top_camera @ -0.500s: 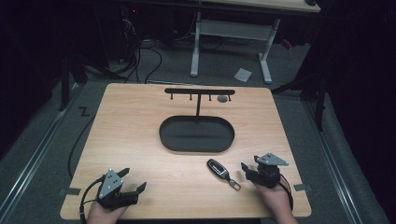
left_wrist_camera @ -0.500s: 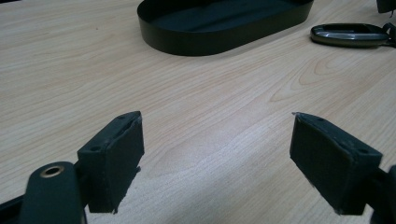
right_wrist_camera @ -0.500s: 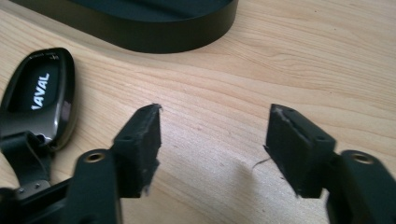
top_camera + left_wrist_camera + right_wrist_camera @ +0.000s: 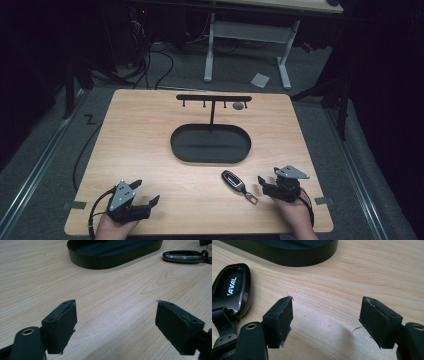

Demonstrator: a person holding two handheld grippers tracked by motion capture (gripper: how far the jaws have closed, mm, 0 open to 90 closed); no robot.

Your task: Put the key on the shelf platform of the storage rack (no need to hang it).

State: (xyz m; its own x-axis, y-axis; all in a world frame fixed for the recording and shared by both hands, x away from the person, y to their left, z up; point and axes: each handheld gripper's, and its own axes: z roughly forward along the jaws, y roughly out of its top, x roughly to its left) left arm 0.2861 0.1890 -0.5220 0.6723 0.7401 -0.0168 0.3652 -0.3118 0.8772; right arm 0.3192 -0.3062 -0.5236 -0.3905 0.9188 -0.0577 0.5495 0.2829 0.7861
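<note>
A black car key fob with a short strap and metal clasp lies on the wooden table, in front of the black oval tray. My right gripper rests just right of the fob, open and holding nothing. In the right gripper view the fob lies left of the open gripper, beside the left finger. My left gripper sits at the front left corner, open and empty. In the left gripper view the gripper faces bare wood, with the fob far off.
A black T-shaped hook rack stands from the tray's far rim, with a small grey round thing hanging near its right end. The tray's wall shows in both gripper views. Bare wood lies left of the tray.
</note>
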